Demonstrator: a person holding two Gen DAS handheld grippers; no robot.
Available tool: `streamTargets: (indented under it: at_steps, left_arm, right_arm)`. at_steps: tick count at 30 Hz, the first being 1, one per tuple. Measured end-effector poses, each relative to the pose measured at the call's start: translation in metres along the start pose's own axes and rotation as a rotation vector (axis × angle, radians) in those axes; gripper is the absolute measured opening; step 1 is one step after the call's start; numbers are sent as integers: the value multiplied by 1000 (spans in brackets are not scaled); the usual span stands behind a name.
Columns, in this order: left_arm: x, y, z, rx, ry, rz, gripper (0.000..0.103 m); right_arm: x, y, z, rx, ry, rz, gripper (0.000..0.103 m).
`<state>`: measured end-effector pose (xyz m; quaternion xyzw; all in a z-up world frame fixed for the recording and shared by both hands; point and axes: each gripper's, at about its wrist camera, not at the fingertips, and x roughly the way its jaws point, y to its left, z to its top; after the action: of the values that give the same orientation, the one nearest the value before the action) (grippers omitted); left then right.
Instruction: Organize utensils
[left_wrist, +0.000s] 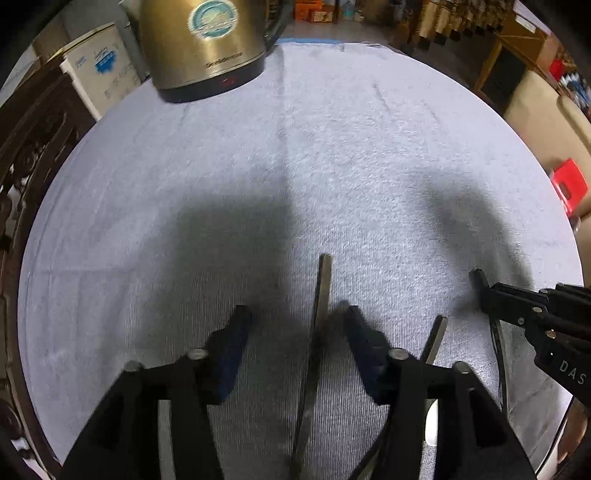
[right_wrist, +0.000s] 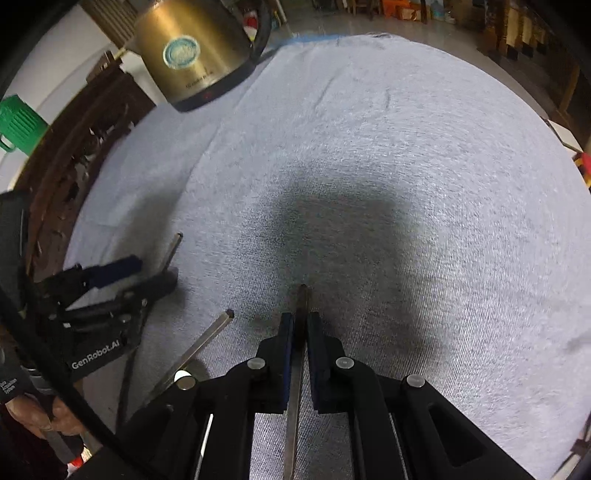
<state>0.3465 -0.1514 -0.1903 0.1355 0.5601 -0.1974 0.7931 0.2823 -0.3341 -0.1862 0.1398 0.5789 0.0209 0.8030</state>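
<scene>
Tabletop: round tabletop (left_wrist: 369, 147) under a pale grey ribbed cloth, filling both views.
Kettle: brass-coloured metal electric kettle (left_wrist: 203, 48) with a round blue-green emblem and a black base, standing at the far left rim.
Left tongs: black left tongs (left_wrist: 295, 321) with blue pads, spread; a slim square-ended metal chopstick (left_wrist: 323, 288) lies between the pads, close to the right pad, and whether that pad touches it cannot be told.
Right tongs: black right tongs (right_wrist: 300, 321), pressed together, pinching a second thin metal chopstick (right_wrist: 303, 295) just below its blunt end.
Loose piece: a third metal chopstick (right_wrist: 207, 339) lies slanted between the two tongs.
Person: a hand (right_wrist: 44, 417) grips the left tool's handle.
Handling, as a judgement: the chopsticks look stiff, light and slippery, apt to swivel or slide; a hold near the blunt upper end, squarely across the flat sides, seems safest.
</scene>
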Motion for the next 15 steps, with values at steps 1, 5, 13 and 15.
streamTargets:
  at_steps: [1,5,13,15]
  left_arm:
    - [-1,0,2,17,5,-3,21]
    - [-1,8,8,35,48,-28,6]
    - [-20,55,-2,-85,44,-48,5]
    - [-34,68,-9,-118,10,-54,5]
  right_arm:
    - [1,3,2,-15,12,-13,8]
    - [2,9,8,-41,39,-37,8]
    - [-17,7,1,-29,-54,34,7]
    - [-25,8,-2,-34,-83,34,7]
